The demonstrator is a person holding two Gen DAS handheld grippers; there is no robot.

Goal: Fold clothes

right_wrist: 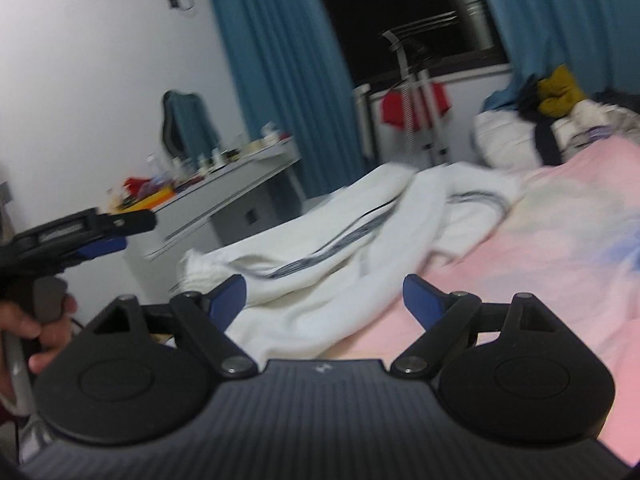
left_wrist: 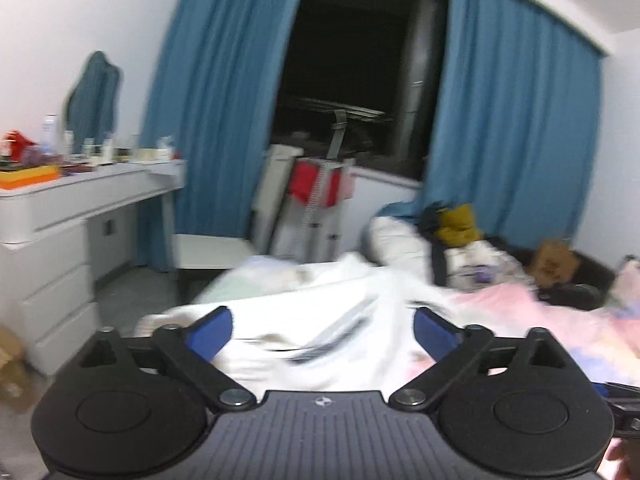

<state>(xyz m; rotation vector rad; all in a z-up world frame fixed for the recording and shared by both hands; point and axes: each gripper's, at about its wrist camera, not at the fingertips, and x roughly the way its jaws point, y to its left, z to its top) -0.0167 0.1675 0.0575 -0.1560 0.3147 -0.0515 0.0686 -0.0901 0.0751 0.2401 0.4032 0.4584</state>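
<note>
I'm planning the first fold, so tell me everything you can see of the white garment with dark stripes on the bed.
The white garment with dark stripes looks like soft, thick fabric, with thin dark lines running along its length. It lies unfolded and rumpled across the pink bedsheet, stretching from near the bed's edge toward the pillows, with a ribbed cuff or hem at its near end. The open left gripper and open right gripper are near it; neither grips it. Motion blur hides finer detail.

White garment (right_wrist: 340, 240) with thin dark stripes, crumpled and unfolded, sprawled lengthwise along left edge of pink bed sheet (right_wrist: 540, 260), ribbed cuff end nearest, far end bunched up.
</note>
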